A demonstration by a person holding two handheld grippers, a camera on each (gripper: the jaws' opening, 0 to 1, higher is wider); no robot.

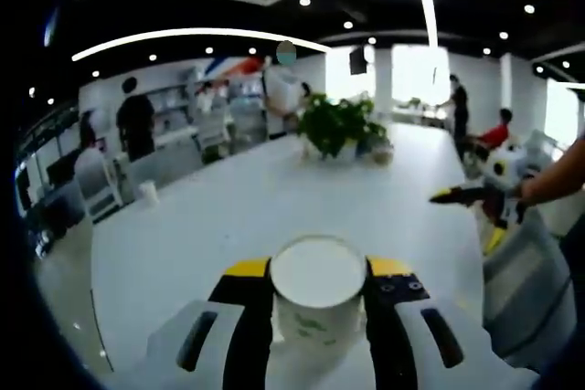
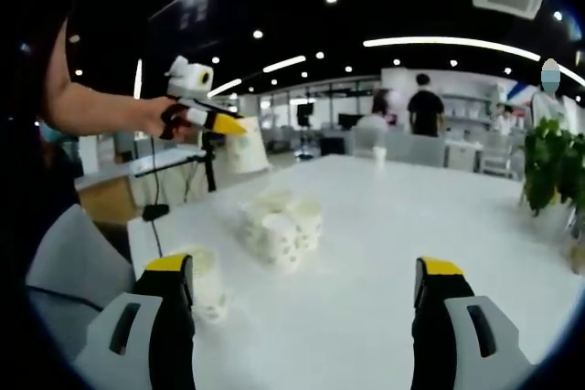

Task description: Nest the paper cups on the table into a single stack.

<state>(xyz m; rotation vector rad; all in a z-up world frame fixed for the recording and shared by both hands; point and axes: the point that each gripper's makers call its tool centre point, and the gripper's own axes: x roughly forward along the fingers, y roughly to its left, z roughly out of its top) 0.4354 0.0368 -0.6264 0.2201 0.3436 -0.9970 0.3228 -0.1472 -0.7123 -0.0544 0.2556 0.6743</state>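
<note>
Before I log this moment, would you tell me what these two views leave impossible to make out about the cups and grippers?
- Left gripper view: the held paper cup hides its own lower part between the jaws, so whether it is one cup or several nested is unclear.
- Right gripper view: the cluster of cups on the table is blurred; their count is unreadable.
- Right gripper view: the cup beside the jaw is partly hidden by it.
</note>
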